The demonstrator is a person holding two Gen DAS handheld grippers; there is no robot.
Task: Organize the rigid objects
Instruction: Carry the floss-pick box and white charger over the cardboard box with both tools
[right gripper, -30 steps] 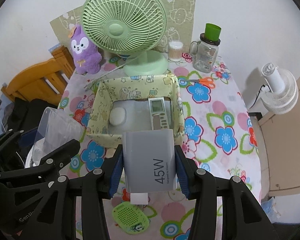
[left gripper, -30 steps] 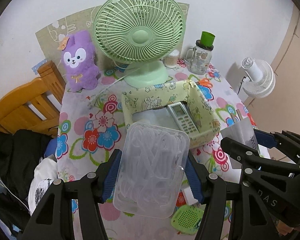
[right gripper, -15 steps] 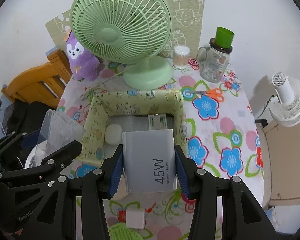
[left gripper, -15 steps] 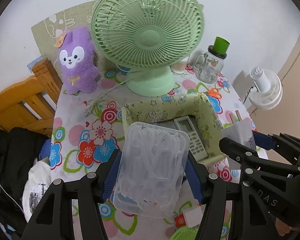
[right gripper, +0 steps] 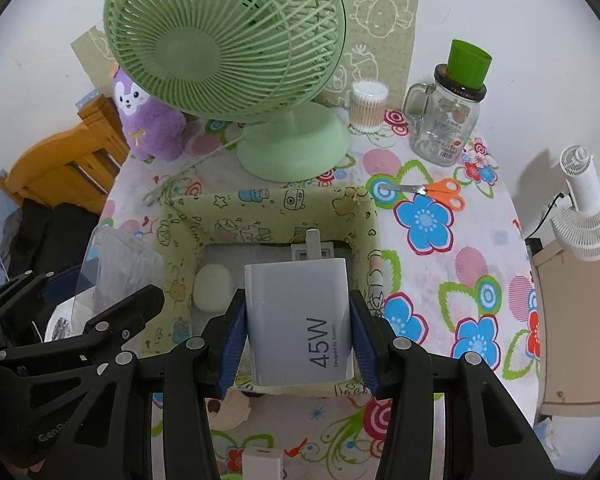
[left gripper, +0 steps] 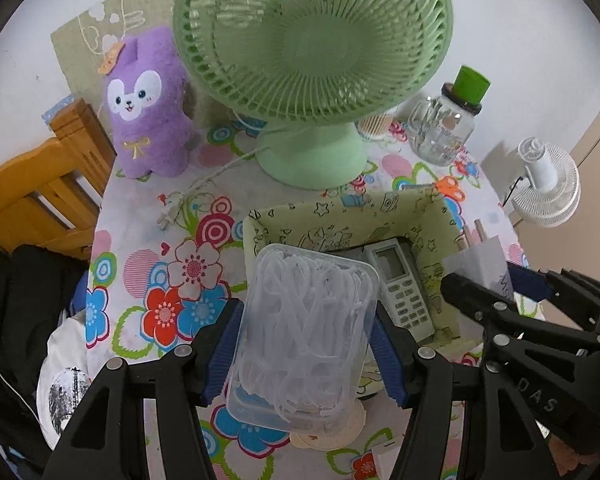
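Having been carried forward from the desk's near edge, the charger [right gripper: 300,320] held by the right hand-held gripper [right gripper: 298,326] and the plastic box [left gripper: 304,336] held by the left hand-held gripper [left gripper: 306,350] are now poised over the fabric bin [right gripper: 268,208], so release is judged next.

Place: I read a home bedroom | cues: purple plush toy [left gripper: 150,106], green desk fan [right gripper: 236,60], floral tablecloth [right gripper: 440,280], wooden bed frame [left gripper: 32,200]

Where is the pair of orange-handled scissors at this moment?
In the right wrist view, the orange-handled scissors lie flat on the flowered tablecloth, right of the green fabric box and in front of the glass jar.
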